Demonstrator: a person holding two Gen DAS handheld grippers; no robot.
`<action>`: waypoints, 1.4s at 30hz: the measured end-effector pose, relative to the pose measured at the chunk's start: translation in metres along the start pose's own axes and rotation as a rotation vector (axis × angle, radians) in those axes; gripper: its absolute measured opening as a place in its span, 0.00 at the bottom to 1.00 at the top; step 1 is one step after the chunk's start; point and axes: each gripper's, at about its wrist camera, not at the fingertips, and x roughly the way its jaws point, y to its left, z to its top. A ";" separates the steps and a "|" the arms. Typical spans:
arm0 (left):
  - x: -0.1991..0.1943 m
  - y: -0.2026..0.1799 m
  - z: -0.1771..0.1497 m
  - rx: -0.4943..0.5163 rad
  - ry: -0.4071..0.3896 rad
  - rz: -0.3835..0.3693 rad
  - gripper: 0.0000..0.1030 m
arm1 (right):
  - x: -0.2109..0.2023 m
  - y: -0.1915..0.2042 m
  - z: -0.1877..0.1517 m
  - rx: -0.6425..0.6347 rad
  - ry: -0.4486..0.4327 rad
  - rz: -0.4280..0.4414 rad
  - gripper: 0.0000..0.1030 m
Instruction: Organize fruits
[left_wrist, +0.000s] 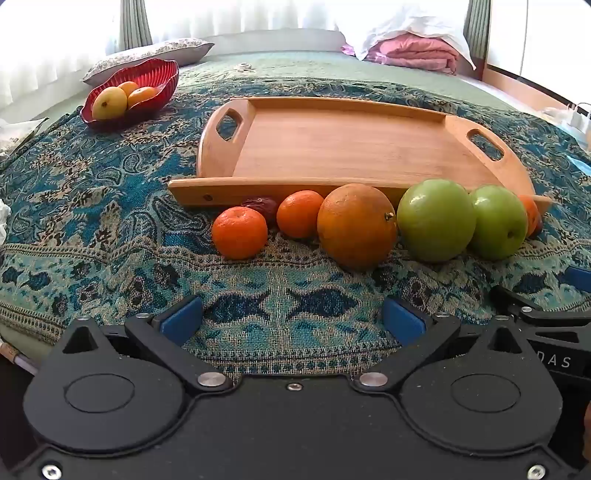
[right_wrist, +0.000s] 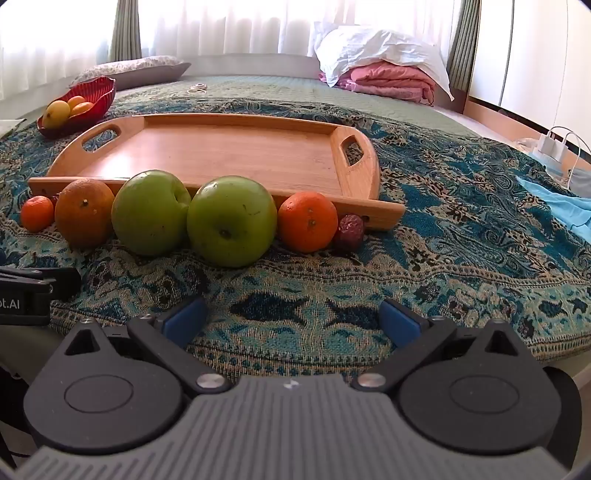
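While held low and level over the patterned cloth (left_wrist: 110, 206), left gripper (left_wrist: 293, 323) points straight ahead, blue pads (left_wrist: 181, 319) spread wide, nothing between them. Beside it, right gripper (right_wrist: 293, 321) in the same pose: low, level, pads (right_wrist: 400, 321) well apart, gripping nothing, its tip just visible at the right edge of the left view. Neither touching any fruit.

Just ahead, a row of fruit on the cloth along the near rim of the tray (left_wrist: 332, 147). From the left in the left view: mandarin (left_wrist: 239, 232), second mandarin (left_wrist: 299, 213) slightly farther back, big orange (left_wrist: 356, 226), apple (left_wrist: 436, 219), second apple (left_wrist: 498, 222) touching the first. Tucked behind the two mandarins, against the rim, a dark date (left_wrist: 263, 206). At the row's right end in the right view, third mandarin (right_wrist: 307, 221) beside the second apple, then another date (right_wrist: 349, 232) just beside it. Big orange roughly dead ahead of the left gripper; second apple a little left of centre for the right one.

Beyond the row, wooden tray with two handle slots, lying flat, bare inside.

Farther back and to the left, red bowl (left_wrist: 147, 79) holding a yellow fruit (left_wrist: 109, 102) and two small orange ones. Behind it a pillow (left_wrist: 147, 55). At the far right, pink bedding (left_wrist: 413, 51) under a white sheet (left_wrist: 406, 26), with curtains (right_wrist: 221, 26) bright behind.
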 end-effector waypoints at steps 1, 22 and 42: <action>0.000 0.000 0.000 0.001 0.002 0.001 1.00 | 0.000 0.000 0.000 0.006 0.001 0.005 1.00; 0.000 0.000 0.000 0.007 -0.001 0.006 1.00 | -0.001 0.000 -0.001 -0.001 -0.009 0.000 1.00; 0.000 0.000 0.000 0.008 -0.002 0.007 1.00 | -0.001 0.000 -0.002 -0.001 -0.011 -0.001 1.00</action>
